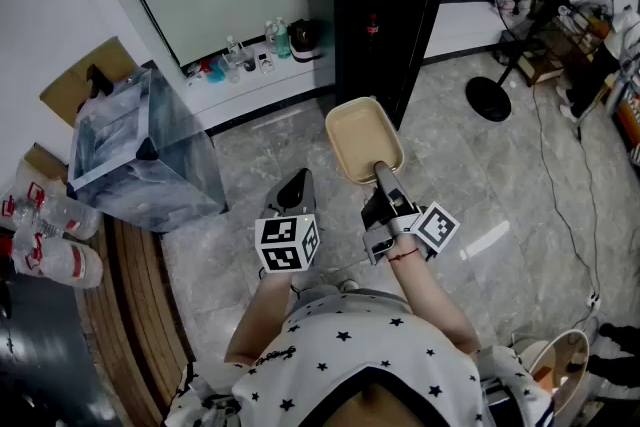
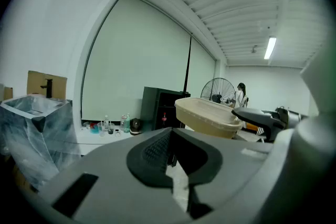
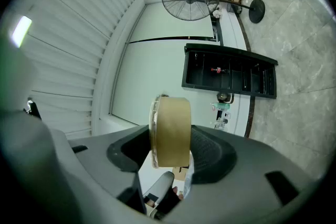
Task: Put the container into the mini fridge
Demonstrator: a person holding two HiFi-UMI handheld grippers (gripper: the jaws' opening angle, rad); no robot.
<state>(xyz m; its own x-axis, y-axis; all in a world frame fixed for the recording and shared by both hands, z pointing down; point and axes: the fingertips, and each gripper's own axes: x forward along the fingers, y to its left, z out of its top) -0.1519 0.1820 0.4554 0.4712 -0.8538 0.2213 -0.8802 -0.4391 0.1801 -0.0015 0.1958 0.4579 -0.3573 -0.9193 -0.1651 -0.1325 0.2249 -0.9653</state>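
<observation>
My right gripper is shut on the rim of a beige oval container, which it holds out level in front of me. In the right gripper view the container stands edge-on between the pads. The black mini fridge stands ahead against the wall with its door swung open. Its dark shelves show in the right gripper view, with a small red thing inside. My left gripper hangs to the left of the container, shut and with nothing in it. From the left gripper view the container shows at the right.
A plastic-wrapped box stands at the left, with a cardboard box behind it. Bottles line the low ledge left of the fridge. A standing fan and a floor cable are at the right.
</observation>
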